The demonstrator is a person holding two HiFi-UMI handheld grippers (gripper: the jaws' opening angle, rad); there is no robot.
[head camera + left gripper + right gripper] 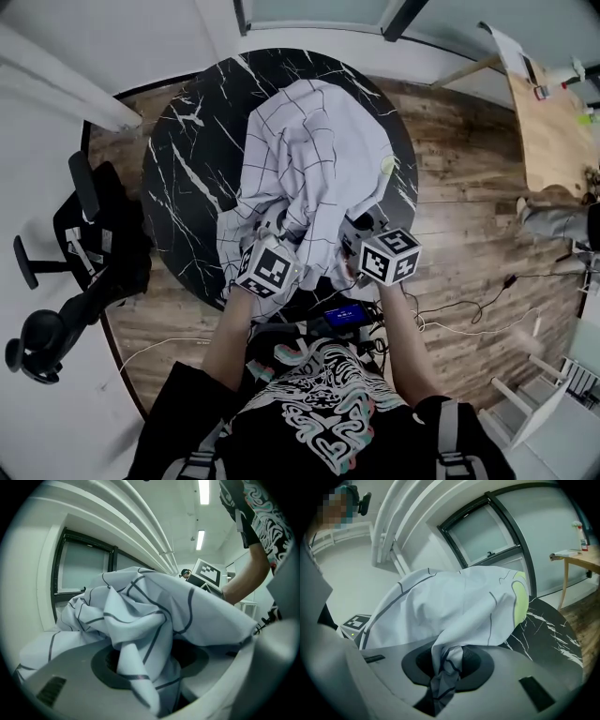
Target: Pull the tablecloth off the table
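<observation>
A white tablecloth point(309, 141) with thin dark grid lines lies bunched in a heap on the round black marble table point(187, 159), leaving most of the tabletop bare. Both grippers are at the table's near edge. My left gripper point(269, 225) is shut on a thick fold of the cloth point(140, 620), which fills the gap between its jaws point(150, 686). My right gripper point(361, 227) pinches a narrow twisted fold point(443, 686), and the cloth point(454, 606) billows up over its jaws. A pale yellow-green patch point(519, 597) shows on the cloth's right side.
A black office chair point(66, 253) stands left of the table. At the upper right is a wooden table point(553, 122) with small items. Cables point(469, 319) trail across the wooden floor to my right. A device with a blue screen point(345, 316) sits at my waist.
</observation>
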